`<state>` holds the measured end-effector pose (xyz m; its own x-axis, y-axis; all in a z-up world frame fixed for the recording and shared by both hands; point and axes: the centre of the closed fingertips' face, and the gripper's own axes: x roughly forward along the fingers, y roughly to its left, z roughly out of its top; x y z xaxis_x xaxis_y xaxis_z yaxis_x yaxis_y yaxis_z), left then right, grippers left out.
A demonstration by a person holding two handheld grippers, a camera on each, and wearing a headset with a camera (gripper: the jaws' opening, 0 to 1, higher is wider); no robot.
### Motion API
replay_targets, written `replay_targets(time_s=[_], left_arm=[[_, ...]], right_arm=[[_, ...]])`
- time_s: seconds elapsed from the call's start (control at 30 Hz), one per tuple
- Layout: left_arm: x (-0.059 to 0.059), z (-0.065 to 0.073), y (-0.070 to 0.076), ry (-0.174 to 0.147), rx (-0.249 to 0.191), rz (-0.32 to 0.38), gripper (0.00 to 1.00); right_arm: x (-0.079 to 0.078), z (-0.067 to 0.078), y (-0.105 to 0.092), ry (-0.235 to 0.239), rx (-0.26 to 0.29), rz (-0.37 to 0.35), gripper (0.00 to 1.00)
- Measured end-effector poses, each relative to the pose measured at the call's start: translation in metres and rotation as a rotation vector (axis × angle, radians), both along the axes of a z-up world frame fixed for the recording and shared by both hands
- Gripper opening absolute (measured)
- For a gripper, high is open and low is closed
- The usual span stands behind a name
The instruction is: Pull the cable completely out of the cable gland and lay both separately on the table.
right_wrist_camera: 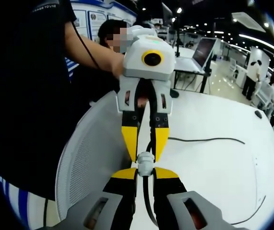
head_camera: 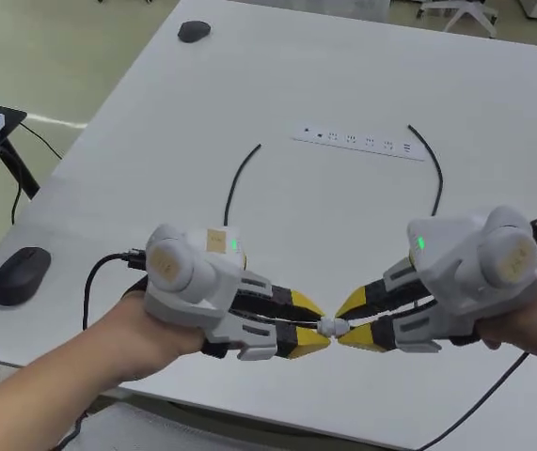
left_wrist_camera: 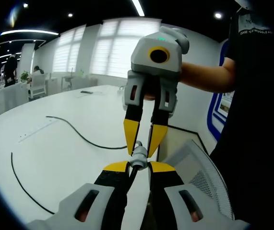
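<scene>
White table (head_camera: 277, 85) under both hands. Left claw (head_camera: 313, 325) is pinched narrow on the black cable (left_wrist_camera: 135, 170). Right claw (head_camera: 350, 324) sits tip-to-tip with it and looks clamped on the cable gland (head_camera: 332, 327) between the tips. More black cable lies beyond the right claw. Risks: an off-axis pull binds the cable in the gland; a weak pinch lets the gland slip and drop past the near edge.

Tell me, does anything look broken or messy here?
Nothing looks broken or spilled. The left hand-held gripper and right hand-held gripper meet tip to tip at the white cable gland, with the black cable running through it. Black wires just lie curved on the table near a power strip.
</scene>
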<state>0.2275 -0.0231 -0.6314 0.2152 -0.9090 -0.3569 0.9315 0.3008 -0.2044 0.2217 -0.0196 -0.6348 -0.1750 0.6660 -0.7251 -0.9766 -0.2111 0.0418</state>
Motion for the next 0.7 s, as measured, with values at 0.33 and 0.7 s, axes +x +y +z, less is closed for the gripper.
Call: replay_targets(time_s=[0.33,0.7], left_arm=[[0.0047,0.0027,0.0025,-0.056,-0.016,0.009,0.15],[0.0059,0.0069,0.0021,-0.005,-0.016,0.014,0.15]], right_arm=[[0.0038,0.0031,-0.0007,0.018,0.078,-0.015,0.07],[0.0059,0.0086,0.0001,0.066,0.148,-0.095,0.09]])
